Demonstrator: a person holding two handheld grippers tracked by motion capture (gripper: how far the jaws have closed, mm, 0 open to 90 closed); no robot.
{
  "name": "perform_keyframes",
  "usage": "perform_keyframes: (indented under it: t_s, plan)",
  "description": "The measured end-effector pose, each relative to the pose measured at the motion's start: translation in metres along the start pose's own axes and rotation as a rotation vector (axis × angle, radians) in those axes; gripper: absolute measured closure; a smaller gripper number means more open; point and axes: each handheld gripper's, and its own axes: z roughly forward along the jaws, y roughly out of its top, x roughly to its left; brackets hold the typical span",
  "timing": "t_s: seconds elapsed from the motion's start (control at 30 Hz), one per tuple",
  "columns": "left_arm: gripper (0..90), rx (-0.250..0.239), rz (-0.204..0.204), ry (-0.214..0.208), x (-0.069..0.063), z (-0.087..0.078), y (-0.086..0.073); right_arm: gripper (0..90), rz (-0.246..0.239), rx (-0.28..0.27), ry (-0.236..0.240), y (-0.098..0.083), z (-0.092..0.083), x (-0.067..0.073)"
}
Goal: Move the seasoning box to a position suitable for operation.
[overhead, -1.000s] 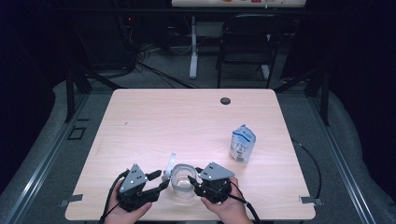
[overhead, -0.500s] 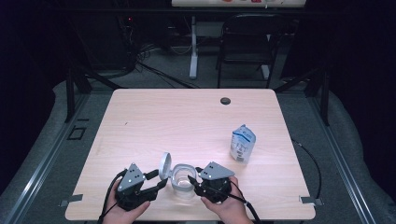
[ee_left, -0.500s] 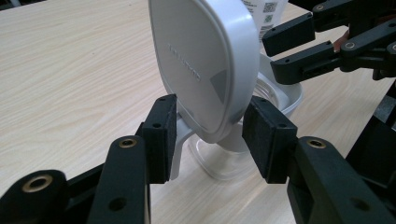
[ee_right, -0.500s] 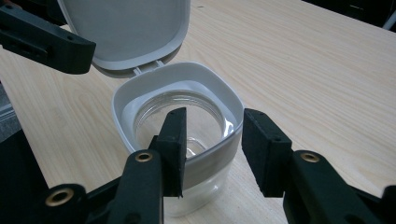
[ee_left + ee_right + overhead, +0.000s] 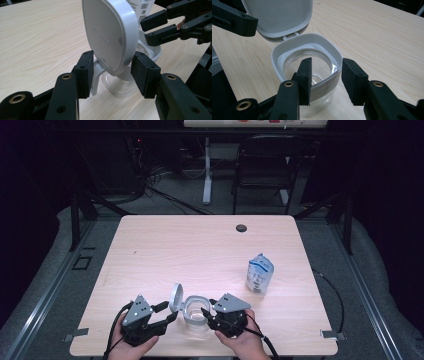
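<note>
High view: a clear jar (image 5: 196, 316) with a grey collar is seen near the table's (image 5: 165, 245) front edge, its hinged lid (image 5: 175, 298) swung upright. The right gripper (image 5: 325, 75) is set across one corner of the collar, one pad inside, one outside; contact cannot be made out. The left gripper (image 5: 112, 72) has just been opening its jaws, and the lid is left between them, seemingly unpressed. Opening is judged finished; next, the pouch (image 5: 260, 273), well apart, is probably to be fetched while the jar is steadied.
</note>
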Motion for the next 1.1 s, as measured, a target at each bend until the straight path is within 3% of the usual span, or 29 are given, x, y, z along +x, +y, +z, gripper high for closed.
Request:
perform_keyframes:
  t_s: [0.63, 0.97, 1.1]
  plan:
    - [49.9, 0.011, 0.000, -0.010, 0.004, -0.013, -0.002, 59.2, 0.007, -0.002, -0.003, 0.001, -0.001, -0.001]
    - [50.9, -0.040, -0.021, 0.015, 0.014, -0.025, 0.000, 58.6, 0.019, -0.033, -0.013, 0.004, -0.011, -0.005]
    - [51.6, -0.034, -0.028, 0.023, 0.019, -0.026, -0.003, 58.5, 0.026, -0.042, -0.011, 0.003, -0.014, -0.007]
